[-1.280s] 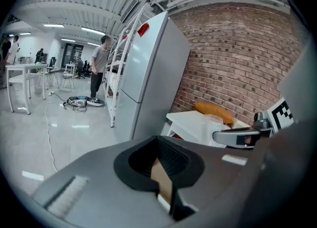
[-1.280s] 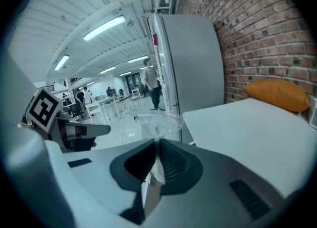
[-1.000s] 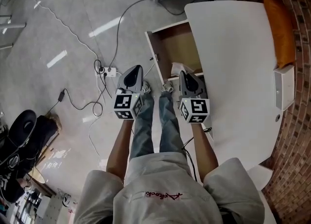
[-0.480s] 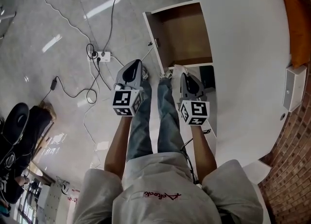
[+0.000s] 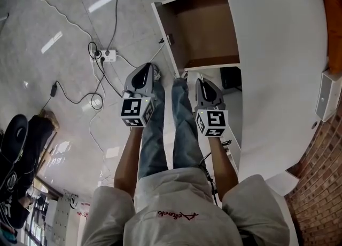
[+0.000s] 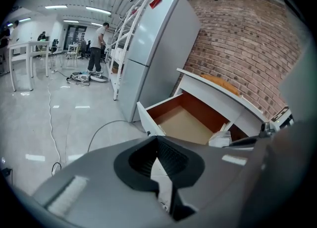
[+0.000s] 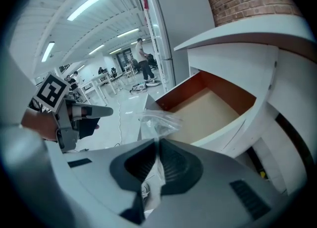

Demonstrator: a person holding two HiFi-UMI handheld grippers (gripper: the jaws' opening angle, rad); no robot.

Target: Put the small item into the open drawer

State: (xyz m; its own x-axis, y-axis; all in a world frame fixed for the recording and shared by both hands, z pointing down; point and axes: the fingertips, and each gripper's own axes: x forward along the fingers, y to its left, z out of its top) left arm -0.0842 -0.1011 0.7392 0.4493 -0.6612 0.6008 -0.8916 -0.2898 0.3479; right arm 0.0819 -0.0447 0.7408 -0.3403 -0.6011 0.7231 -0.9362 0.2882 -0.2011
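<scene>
The wooden drawer [image 5: 206,26] stands pulled out from under the white table [image 5: 283,53], and its inside looks bare. My right gripper [image 5: 206,87] hovers just short of the drawer's near corner, shut on a small clear plastic bag [image 7: 158,120]. The bag's crumpled top sticks out past the fingertips, in front of the drawer [image 7: 208,111]. My left gripper [image 5: 144,77] hangs over the floor to the left of the drawer front, level with the right one. Its jaws [image 6: 157,140] meet with nothing between them. The drawer [image 6: 188,123] lies ahead and to the right of it.
A power strip [image 5: 104,54] and loose cables lie on the floor to the left. A tall grey fridge [image 6: 153,49] stands behind the drawer. A white box [image 5: 327,95] sits on the table's right edge against the brick wall. My jeans-clad legs [image 5: 165,133] are between the grippers.
The drawer and table have drawn closer and fill more of the head view. Both grippers kept their spacing. The right one still holds the bag.
</scene>
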